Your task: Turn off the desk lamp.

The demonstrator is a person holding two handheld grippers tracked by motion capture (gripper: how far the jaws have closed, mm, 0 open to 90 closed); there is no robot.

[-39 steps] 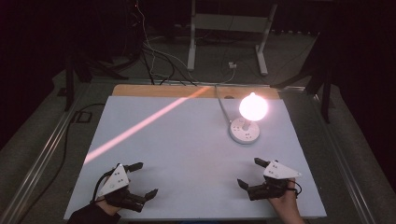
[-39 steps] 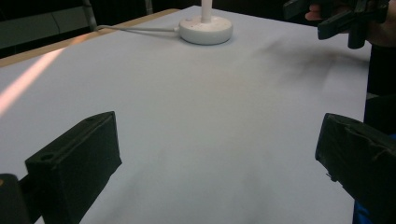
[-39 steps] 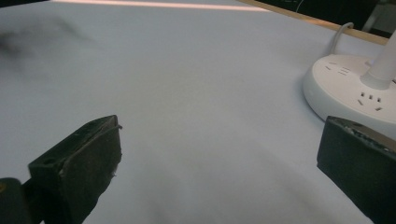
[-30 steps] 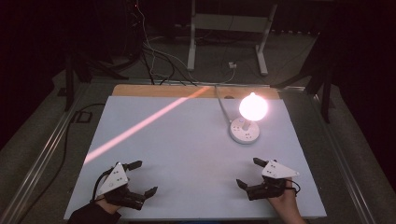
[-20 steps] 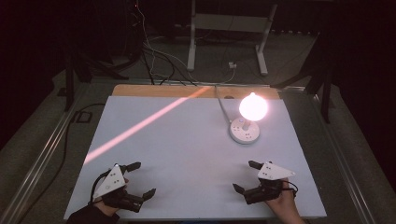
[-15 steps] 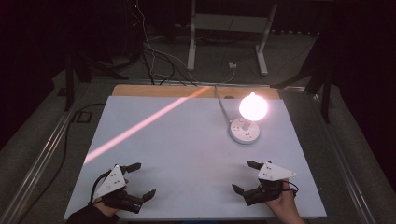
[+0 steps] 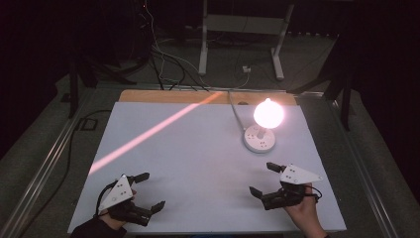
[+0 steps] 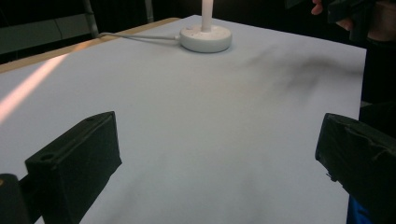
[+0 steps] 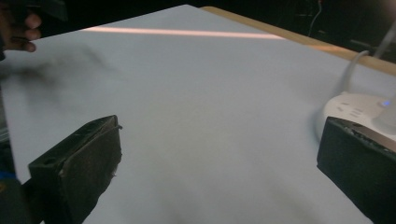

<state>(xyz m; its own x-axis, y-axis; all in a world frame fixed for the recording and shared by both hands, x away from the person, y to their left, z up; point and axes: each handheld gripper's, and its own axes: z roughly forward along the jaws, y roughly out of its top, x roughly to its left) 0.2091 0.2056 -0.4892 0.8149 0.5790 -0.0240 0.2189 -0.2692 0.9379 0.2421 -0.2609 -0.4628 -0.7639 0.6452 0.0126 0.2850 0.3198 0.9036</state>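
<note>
The left tool (image 7: 151, 191) sits low over the near left corner of the table (image 7: 198, 148), held by a hand (image 7: 106, 220) that comes in from the bottom edge. Its jaws stand wide apart with nothing between them, and in the left gripper view bare white table shows in the gap. The right tool (image 7: 263, 179) is at the near right, held by the other hand (image 7: 303, 213), with its jaws also spread wide and empty. Both tools point toward the middle of the table and are well apart from each other.

The lamp (image 7: 267, 116) stands on the far right part of the table, its round bulb lit and glowing above a round white base (image 7: 260, 141). It is near the right tool, just beyond it, but not touching. A white cord (image 7: 235, 111) runs from the base toward the far edge. In the right gripper view the base shows just behind the right-hand jaw. A pale pink streak of light (image 7: 153, 131) crosses the table slantwise from the far edge to the left side.
</note>
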